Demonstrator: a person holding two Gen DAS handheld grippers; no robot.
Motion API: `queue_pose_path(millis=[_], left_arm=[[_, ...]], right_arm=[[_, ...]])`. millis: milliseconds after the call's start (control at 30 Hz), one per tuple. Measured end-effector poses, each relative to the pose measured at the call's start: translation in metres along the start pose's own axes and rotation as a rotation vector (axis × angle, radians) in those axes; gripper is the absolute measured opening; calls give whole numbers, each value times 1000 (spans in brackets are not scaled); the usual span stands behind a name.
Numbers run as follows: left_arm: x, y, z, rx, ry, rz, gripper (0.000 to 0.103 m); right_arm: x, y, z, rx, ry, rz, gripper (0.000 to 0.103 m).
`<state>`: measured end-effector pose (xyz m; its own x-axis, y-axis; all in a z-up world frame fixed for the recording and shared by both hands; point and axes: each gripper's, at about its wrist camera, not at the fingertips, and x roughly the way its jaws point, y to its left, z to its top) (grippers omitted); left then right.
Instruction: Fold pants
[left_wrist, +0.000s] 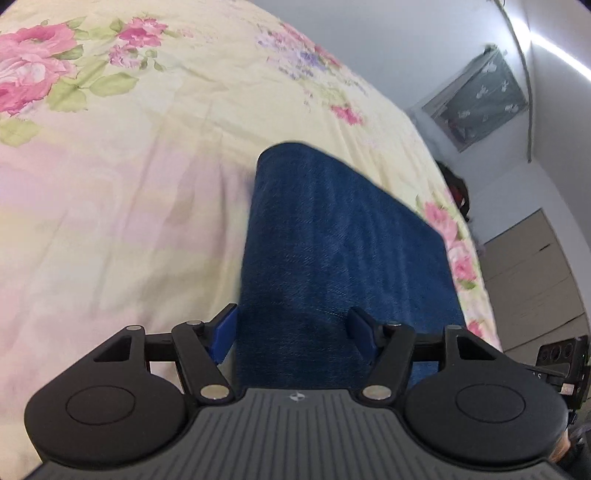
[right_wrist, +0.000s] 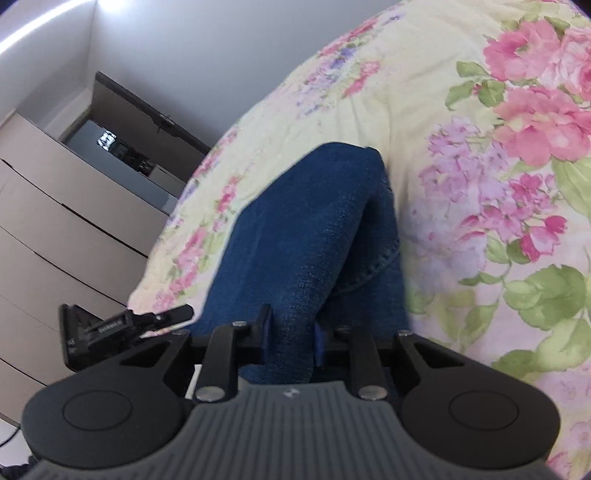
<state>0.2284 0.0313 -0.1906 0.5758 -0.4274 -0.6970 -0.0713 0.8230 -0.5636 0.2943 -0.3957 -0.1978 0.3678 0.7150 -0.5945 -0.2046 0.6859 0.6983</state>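
The blue denim pants (left_wrist: 332, 251) lie folded on the floral bedsheet (left_wrist: 129, 184). My left gripper (left_wrist: 293, 332) has its blue fingers (left_wrist: 225, 332) spread wide on either side of the near end of the fabric, which passes between them. In the right wrist view the pants (right_wrist: 306, 236) bunch up from the near edge, and my right gripper (right_wrist: 293, 332) is closed tight on a thick fold of denim. The left gripper's body (right_wrist: 110, 328) shows at the left of the right wrist view.
The bed's edge runs along the right in the left wrist view, with beige drawers (left_wrist: 535, 277) and a wall beyond. In the right wrist view beige drawers (right_wrist: 55, 221) and a dark doorway (right_wrist: 129, 140) stand to the left of the bed.
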Motion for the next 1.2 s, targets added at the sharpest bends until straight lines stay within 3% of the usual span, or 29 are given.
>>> queue_pose_path(millis=[33, 133, 267, 367, 433, 533, 567, 600, 733, 867, 967, 1000, 1067, 1133, 1200], left_arm=[[6, 2, -3, -3, 20, 3, 71], [4, 9, -8, -12, 9, -13, 70], [-2, 13, -6, -44, -10, -42, 70], [-1, 10, -3, -35, -5, -33, 70], [-7, 6, 0, -25, -14, -22, 69], [-18, 4, 9, -13, -48, -32, 70], [-19, 4, 12, -11, -46, -34, 70], [-17, 3, 18, -7, -38, -34, 70], [-6, -5, 33, 26, -10, -30, 72], [17, -8, 40, 38, 15, 1, 72], [27, -9, 39, 54, 25, 34, 73], [28, -8, 38, 54, 24, 37, 73], [30, -7, 36, 58, 20, 35, 73], [33, -6, 34, 61, 20, 39, 73], [37, -8, 32, 68, 23, 55, 73]], right_arm=[[7, -9, -4, 3, 21, -24, 19], [8, -27, -12, 50, 17, 10, 20], [-5, -19, -18, 33, 6, 19, 30], [-5, -21, -18, 17, 37, -26, 28], [-8, -18, -11, 28, 27, -37, 32], [-13, -7, 6, 20, -41, -39, 42], [-12, -6, 13, 29, -61, -44, 56], [-9, -7, 20, 40, -76, -54, 63], [14, -15, 56, 82, -110, -48, 62], [39, -36, 81, 199, -142, 15, 62], [53, -41, 93, 206, -127, -2, 43], [52, -35, 96, 161, -138, -20, 32], [45, -30, 97, 130, -187, 32, 23], [43, -30, 96, 113, -232, 65, 23], [58, -35, 93, 106, -191, -53, 30]])
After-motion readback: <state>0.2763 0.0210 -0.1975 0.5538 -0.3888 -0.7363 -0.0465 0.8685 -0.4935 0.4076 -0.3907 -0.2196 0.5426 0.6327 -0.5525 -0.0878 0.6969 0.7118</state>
